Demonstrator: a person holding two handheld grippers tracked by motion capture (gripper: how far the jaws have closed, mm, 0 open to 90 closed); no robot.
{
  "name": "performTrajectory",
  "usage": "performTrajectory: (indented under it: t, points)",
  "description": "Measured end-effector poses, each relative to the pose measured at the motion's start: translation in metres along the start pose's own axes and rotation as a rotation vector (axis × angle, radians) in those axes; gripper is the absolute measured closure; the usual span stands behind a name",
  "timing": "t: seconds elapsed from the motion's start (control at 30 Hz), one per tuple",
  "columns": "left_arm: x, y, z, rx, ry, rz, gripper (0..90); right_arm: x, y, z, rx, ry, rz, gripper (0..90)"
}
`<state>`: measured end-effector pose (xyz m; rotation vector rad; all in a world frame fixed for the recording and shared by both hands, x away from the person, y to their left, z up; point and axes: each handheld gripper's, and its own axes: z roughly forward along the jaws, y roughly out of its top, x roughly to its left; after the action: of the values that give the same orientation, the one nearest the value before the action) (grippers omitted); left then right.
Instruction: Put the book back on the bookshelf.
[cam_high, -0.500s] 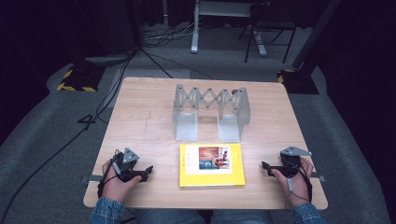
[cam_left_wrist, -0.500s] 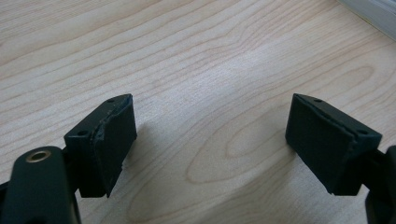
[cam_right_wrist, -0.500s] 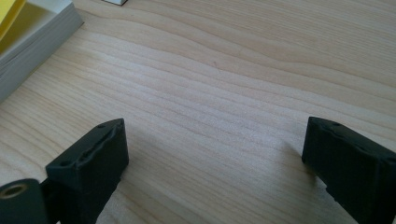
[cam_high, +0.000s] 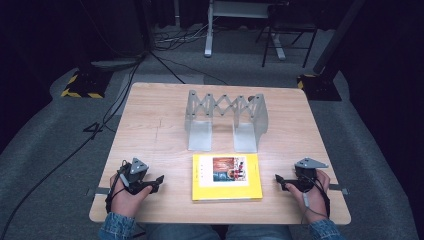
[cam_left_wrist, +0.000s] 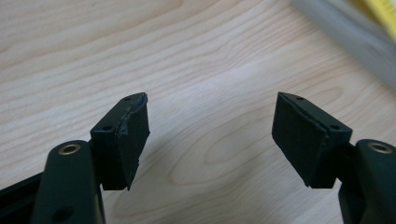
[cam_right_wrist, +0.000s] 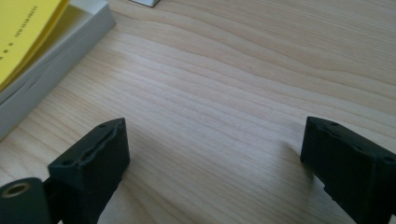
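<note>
A yellow book (cam_high: 227, 177) lies flat on the wooden counter (cam_high: 150, 130), near the edge closest to the person, at about 6 o'clock from the counter's middle. The left tongs (cam_high: 159, 180) rest at 9 o'clock from the book, and the right tongs (cam_high: 278, 180) at 3 o'clock from it; both point inward toward the book, each a little apart from its edge and touching nothing but the counter.

The left tongs (cam_left_wrist: 210, 135) stand wide apart with only bare wood grain between the jaws, and a blurred edge of the book (cam_left_wrist: 345, 32) shows at 1 o'clock. The right tongs (cam_right_wrist: 212, 163) are likewise spread open and hold nothing, with the book (cam_right_wrist: 28, 42) at 10 o'clock, well clear of the jaws.

The book is a thick rectangular paperback with a glossy yellow cover, a small colourful picture on its front and a pale grey block of pages along the side. The counter is light wood with fine, wavy grain. At 12 o'clock from the book, just beyond it, stands a grey metal rack (cam_high: 226, 117), with two flat upright end plates joined by a criss-cross folding lattice. The jaws are matte black, blocky, with ridged rubbery pads.
</note>
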<state>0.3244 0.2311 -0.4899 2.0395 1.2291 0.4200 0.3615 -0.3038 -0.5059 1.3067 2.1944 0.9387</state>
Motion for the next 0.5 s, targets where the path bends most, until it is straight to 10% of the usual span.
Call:
performTrajectory:
  t: [0.5]
  points:
    - [-0.046, 0.022, 0.017, -0.021, -0.210, 0.021, 25.9, 0.030, 0.002, 0.001, -0.004, 0.053, -0.043, 9.6]
